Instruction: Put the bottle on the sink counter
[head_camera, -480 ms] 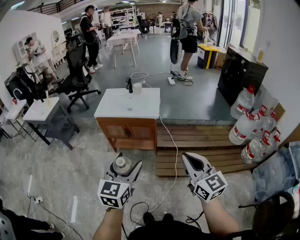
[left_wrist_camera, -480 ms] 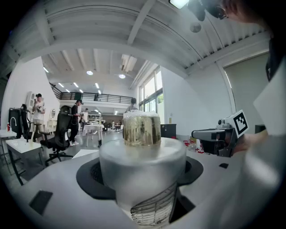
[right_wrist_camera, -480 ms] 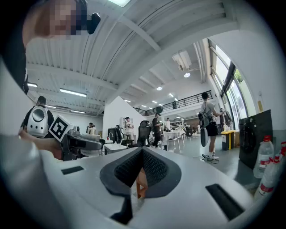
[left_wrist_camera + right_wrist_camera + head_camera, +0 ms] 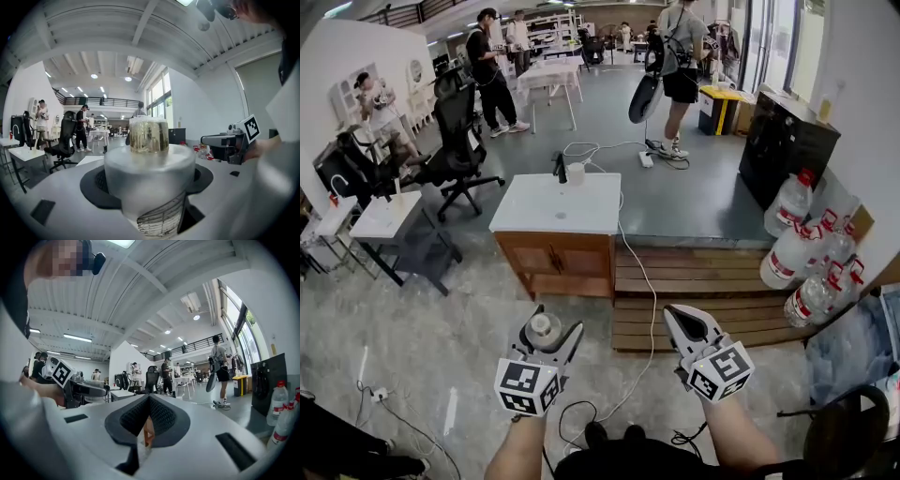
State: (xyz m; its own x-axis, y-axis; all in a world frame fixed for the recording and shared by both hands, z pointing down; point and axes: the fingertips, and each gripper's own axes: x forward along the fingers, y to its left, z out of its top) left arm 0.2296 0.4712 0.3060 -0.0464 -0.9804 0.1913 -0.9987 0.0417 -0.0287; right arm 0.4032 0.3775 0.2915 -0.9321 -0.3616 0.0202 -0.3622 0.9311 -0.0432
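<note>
No readable text, jug labels (image 4: pixel 778 267) blurred (too small)

My right gripper (image 4: pixel 149 401) has its grey jaws pressed together. The black ribbed pads (image 4: pixel 162 416) meet in a narrow seam with nothing gripped between them. A thin orange sliver shows low in that seam; I can't tell what it is. Off to my left is my left gripper (image 4: pixel 96 390) with its black-and-white marker cube (image 4: pixel 61 372). Far ahead a person in dark shorts (image 4: pixel 218 364) stands on the grey floor. Clear plastic water jugs with red caps (image 4: pixel 280 404) crowd the right edge.
</note>
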